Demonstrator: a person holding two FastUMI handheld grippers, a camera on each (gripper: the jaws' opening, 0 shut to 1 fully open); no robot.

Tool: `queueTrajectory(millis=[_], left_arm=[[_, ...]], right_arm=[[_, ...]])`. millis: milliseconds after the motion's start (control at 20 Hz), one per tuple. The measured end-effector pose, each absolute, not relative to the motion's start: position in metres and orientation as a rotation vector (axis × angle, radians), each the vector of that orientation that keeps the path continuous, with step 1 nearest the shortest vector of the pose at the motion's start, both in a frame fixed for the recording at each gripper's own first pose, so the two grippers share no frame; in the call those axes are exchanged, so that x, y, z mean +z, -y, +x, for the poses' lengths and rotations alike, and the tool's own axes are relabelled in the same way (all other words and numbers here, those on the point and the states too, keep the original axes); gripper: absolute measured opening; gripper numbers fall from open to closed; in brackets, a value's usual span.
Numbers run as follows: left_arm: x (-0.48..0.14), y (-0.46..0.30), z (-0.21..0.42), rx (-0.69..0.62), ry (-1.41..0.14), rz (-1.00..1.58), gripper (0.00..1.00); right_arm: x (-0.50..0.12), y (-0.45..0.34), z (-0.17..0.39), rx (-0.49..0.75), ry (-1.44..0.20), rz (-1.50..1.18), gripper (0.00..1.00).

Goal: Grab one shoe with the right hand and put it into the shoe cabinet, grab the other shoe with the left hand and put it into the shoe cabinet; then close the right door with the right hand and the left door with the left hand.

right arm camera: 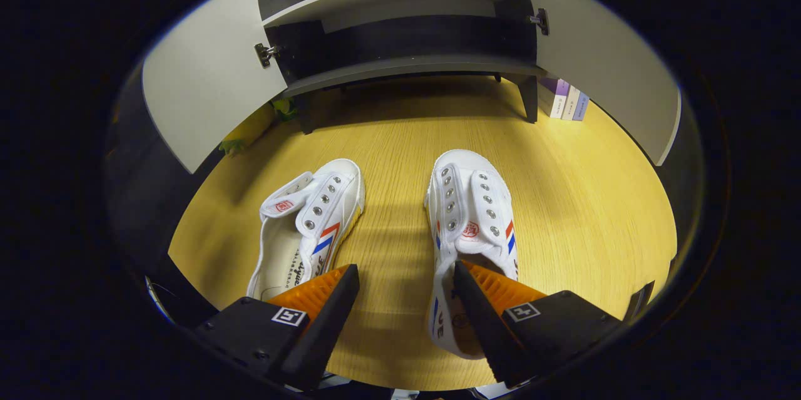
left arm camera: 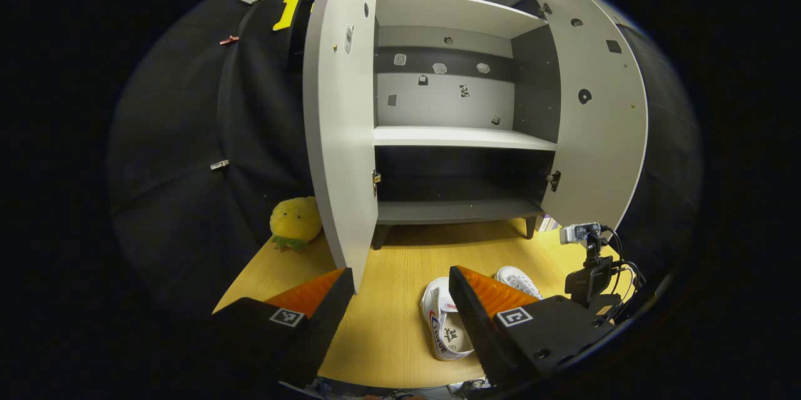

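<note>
Two white canvas shoes with red and blue stripes lie side by side on the wooden floor, toes toward the cabinet: the left shoe and the right shoe. My right gripper is open just above their heels, its right finger over the right shoe's heel opening and holding nothing. The white shoe cabinet stands with both doors open, the left door and the right door. My left gripper is open and empty, held back from the cabinet, with one shoe low between its fingers.
A yellow plush toy sits on the floor left of the cabinet, behind the left door. Several books stand by the cabinet's right leg. A black camera rig with cables is at the right. The bottom shelf is bare.
</note>
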State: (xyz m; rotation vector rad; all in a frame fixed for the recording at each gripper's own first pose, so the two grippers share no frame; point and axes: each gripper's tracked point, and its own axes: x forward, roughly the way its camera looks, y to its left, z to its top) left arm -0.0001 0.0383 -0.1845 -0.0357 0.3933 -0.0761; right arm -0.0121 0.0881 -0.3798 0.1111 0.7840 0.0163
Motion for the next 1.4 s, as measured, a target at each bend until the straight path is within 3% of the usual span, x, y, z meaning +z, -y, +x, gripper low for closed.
queueTrajectory(millis=[650,700,750,800,900,1100,1200,1250,1400], left_arm=[[-0.199,-0.029,0.002,-0.09,-0.438,-0.045,0.95],[-0.199,-0.027,0.002,-0.091,-0.443,-0.047,0.95],[-0.2,-0.025,0.001,-0.092,-0.444,-0.047,0.95],[-0.199,-0.024,0.002,-0.093,-0.444,-0.047,0.95],[-0.199,-0.021,0.001,-0.096,-0.443,-0.039,0.95],[-0.193,-0.017,0.002,-0.099,-0.431,-0.024,0.95],[-0.191,-0.016,0.002,-0.096,-0.426,-0.023,0.95],[-0.19,-0.015,0.001,-0.095,-0.424,-0.025,0.95],[-0.189,-0.013,-0.002,-0.093,-0.425,-0.032,0.95]], right_arm=[[-0.391,-0.047,0.046,-0.14,-0.699,0.068,0.96],[-0.392,-0.041,0.047,-0.152,-0.702,0.053,0.92],[-0.391,-0.042,0.049,-0.138,-0.704,0.064,0.72],[-0.397,-0.043,0.05,-0.126,-0.719,0.065,0.61],[-0.394,-0.048,0.049,-0.081,-0.73,0.05,0.57],[-0.396,-0.059,0.051,-0.029,-0.761,0.03,0.16],[-0.396,-0.061,0.049,-0.012,-0.779,0.054,0.19],[-0.398,-0.061,0.05,0.001,-0.787,0.071,0.12],[-0.396,-0.06,0.049,0.025,-0.801,0.121,0.06]])
